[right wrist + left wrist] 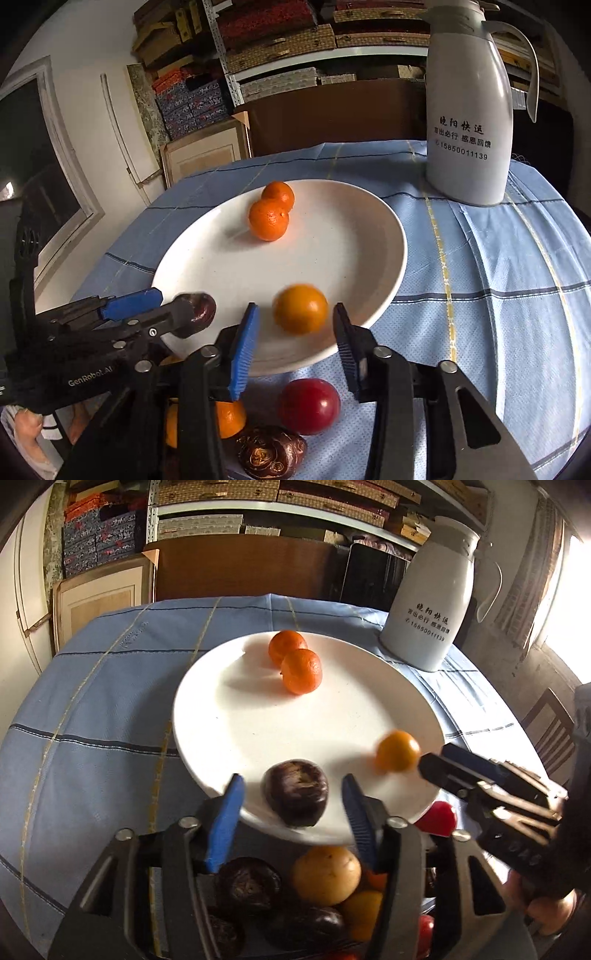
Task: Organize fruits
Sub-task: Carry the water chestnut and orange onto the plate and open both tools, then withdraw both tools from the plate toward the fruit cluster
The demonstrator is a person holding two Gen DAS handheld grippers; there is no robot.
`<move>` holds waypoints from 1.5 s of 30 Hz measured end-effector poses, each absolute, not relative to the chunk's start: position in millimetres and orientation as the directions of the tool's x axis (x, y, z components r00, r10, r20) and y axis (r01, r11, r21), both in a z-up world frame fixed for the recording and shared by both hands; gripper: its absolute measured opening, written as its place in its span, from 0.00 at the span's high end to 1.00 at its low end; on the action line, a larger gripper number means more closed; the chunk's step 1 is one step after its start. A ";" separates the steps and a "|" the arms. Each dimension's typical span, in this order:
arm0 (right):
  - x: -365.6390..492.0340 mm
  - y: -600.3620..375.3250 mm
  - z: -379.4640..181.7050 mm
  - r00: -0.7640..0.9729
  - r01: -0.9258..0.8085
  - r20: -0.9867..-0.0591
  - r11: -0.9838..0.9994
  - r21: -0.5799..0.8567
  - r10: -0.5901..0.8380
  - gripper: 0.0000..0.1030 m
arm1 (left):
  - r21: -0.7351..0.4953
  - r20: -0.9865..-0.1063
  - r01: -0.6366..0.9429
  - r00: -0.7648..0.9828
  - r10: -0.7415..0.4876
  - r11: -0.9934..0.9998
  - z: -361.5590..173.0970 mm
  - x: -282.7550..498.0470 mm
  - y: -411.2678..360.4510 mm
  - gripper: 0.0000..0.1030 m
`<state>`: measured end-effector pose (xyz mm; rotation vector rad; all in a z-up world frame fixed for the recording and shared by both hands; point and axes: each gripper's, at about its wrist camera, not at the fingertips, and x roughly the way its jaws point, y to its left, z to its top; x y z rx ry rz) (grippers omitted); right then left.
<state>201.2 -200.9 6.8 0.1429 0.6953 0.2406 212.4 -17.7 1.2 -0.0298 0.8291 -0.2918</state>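
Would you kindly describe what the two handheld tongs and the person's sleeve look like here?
Both tongs, left and right, have black angular linkage arms with silver pivot bolts and ribbed blue finger pads. The left body carries white "GenRobot.AI" lettering. A dark sleeve shows at the right hand.

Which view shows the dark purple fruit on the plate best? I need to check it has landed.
The left wrist view: the dark purple fruit lies whole on the plate. In the right wrist view the left claw hides most of the fruit.
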 end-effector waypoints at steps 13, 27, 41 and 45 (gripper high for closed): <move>150.3 -217.2 -3.3 0.760 -0.139 -0.605 0.968 0.208 0.239 0.37 | -0.208 -0.692 0.090 0.691 -0.211 0.974 4.7 162.2 49.8 0.27; 89.0 -227.4 -2.7 0.794 -0.131 -0.564 0.970 0.205 0.226 0.24 | -0.134 -0.711 0.037 0.692 -0.122 0.990 -12.9 102.3 63.7 0.20; 89.2 -225.2 -3.2 0.786 -0.132 -0.576 0.971 0.201 0.226 0.23 | 0.001 -0.751 0.072 0.658 -0.047 0.997 -29.8 124.9 45.0 0.20; 90.0 -225.3 -3.2 0.784 -0.129 -0.579 0.971 0.199 0.223 0.21 | -0.034 -0.768 0.086 0.636 -0.081 0.996 -33.7 133.3 47.4 0.22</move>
